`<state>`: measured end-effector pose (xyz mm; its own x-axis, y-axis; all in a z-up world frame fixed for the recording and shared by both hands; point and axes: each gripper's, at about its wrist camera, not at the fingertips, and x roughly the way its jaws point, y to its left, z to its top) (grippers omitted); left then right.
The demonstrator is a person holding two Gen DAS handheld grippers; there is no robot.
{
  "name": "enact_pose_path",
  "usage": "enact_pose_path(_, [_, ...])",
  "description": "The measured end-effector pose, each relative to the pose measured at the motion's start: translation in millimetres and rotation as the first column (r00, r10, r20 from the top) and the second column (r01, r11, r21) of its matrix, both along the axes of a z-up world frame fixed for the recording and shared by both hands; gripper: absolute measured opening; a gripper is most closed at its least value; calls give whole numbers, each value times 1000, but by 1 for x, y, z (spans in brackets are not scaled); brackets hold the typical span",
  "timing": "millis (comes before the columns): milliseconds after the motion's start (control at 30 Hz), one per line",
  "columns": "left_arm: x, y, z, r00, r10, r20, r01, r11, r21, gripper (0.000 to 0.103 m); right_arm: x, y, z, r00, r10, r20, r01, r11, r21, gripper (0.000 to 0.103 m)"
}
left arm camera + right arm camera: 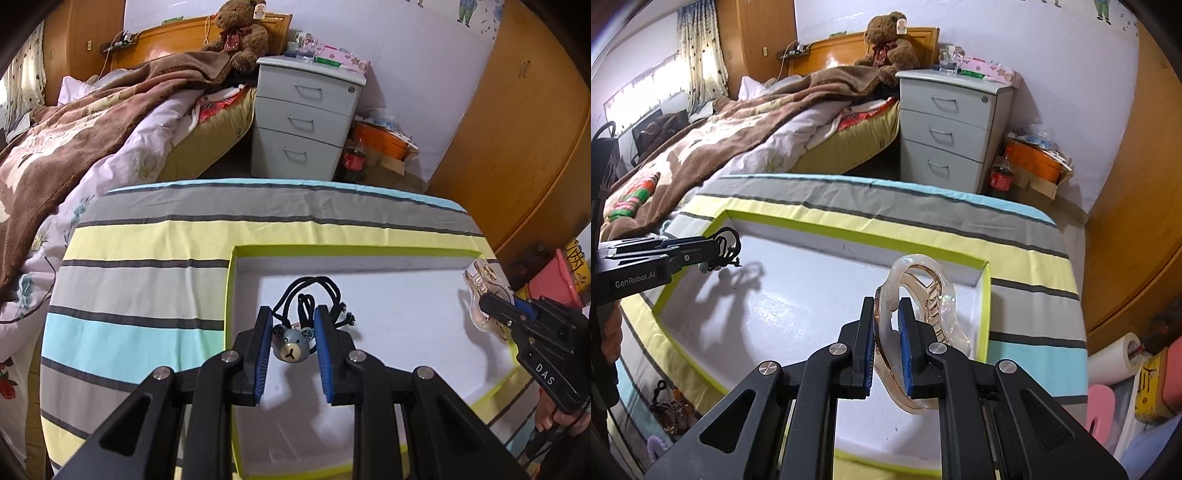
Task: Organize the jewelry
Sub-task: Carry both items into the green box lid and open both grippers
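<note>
Presently both grippers hang above one shallow box [369, 254] with a white floor and lime-green rim, sitting on a table covered by a striped cloth [147, 236]. Box interior: bare white floor, only shadows of the held items on it; no item seen resting inside.

Left gripper [293, 328]: fingers clenched on a hair tie [291, 349] with a blue-grey bear-head charm. Charm sits between the blue pads; black elastic loops and knotted ends stick out past the fingertips. Item is held clear above the left part of the box floor.

Right gripper [888, 317]: fingers clamped on a clear, peach-tinted claw hair clip [923, 291]. Pads pinch one side of the clip; its arched top and teeth project beyond and to the right of the fingertips. Clip is over the right part of the box, near the right-hand wall.

Outside the box, at the lower left in the right wrist view: a dark beaded piece [670, 410] and a purple coil tie [657, 445] lie on the cloth.
</note>
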<state>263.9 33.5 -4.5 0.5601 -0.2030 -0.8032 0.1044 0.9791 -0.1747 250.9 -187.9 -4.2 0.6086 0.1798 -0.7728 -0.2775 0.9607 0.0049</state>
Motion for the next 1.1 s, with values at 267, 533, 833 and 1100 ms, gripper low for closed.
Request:
enact_pose_path(267, [9,-3,-9,1000,-2,-20,2,1000,2,24,11,1,-11,1000,-3,-26,3,1000,-4,12])
enact_pose_path(533, [11,-6,-10,1000,9,-17,-9,1000,10,24,13,1,-14,1000,-7,-22,6,1000,-11,12])
enact_pose_path(833, [11,-4,-10,999,24,-29,-24,1000,10,31,16,2,-13,1000,-5,-27,4,1000,-16,12])
enact_pose_path(1100, [10,-3,-8,1000,21,-22,-21,1000,2,45,14,6,-7,1000,-13,-3,13,1000,-25,14])
